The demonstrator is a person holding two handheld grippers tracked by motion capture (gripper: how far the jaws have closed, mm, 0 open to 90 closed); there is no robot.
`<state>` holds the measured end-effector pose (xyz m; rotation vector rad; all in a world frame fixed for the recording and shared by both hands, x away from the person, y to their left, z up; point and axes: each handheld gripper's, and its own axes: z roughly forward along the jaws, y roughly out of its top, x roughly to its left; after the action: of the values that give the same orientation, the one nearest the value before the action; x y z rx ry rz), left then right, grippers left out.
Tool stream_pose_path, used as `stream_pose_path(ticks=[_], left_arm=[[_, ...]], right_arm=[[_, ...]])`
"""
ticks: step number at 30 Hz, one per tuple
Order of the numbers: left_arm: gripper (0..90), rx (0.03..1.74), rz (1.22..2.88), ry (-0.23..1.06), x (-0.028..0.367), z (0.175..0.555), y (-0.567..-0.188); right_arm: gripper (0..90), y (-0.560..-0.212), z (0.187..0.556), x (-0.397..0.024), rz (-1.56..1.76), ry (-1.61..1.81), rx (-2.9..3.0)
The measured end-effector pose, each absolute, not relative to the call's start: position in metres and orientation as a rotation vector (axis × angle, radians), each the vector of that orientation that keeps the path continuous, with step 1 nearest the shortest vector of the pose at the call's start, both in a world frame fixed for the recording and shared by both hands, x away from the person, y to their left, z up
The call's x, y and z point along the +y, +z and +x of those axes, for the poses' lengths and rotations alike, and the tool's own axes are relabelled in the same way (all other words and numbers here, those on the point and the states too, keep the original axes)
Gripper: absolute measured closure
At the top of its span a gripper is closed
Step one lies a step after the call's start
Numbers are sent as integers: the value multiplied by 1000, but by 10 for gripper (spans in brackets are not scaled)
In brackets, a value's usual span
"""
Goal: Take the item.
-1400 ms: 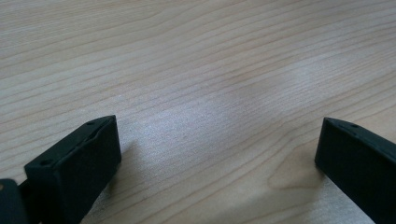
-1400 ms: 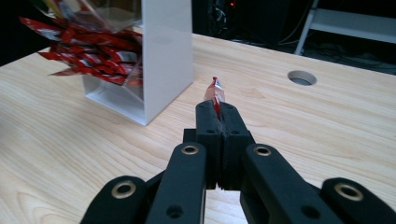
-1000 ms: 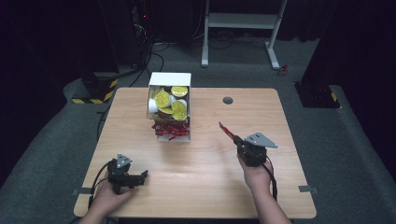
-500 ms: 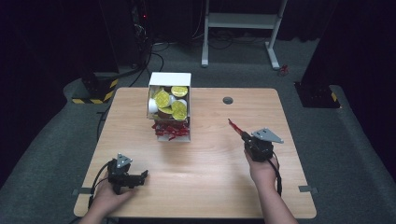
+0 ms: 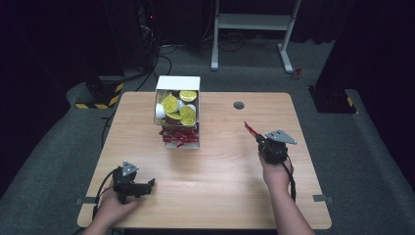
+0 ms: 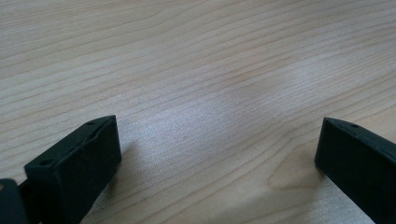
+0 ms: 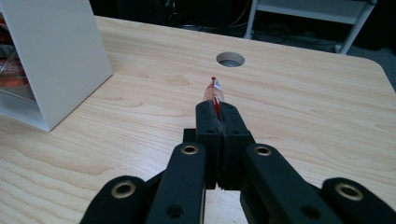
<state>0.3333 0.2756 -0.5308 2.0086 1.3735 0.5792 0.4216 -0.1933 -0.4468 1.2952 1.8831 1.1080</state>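
Left tool (image 5: 147, 185) rested low at the near-left of the worktop (image 5: 215, 196), jaws wide apart with only bare wood between them, probably parked out of the way. Right tool (image 5: 258, 139), further in at the right, was clamped on a thin red sachet (image 5: 250, 129), which stuck out past the tips, presumably for placing. At the far side stood the white box (image 5: 177, 83) of yellow-lidded cups (image 5: 171, 104) and red sachets (image 5: 178, 137).

Your right gripper (image 5: 255, 135) carries the red packet (image 5: 250, 129) rightward across the surface (image 5: 220, 181), farther from the white box (image 5: 177, 84).
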Motion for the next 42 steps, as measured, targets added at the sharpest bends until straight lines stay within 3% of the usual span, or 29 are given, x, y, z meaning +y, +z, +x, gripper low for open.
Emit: stream_pose_path(ticks=[42], left_arm=[[6, 1373, 2006, 568, 277, 333, -530]], right_arm=[[882, -483, 454, -168, 1368, 1015, 1928]])
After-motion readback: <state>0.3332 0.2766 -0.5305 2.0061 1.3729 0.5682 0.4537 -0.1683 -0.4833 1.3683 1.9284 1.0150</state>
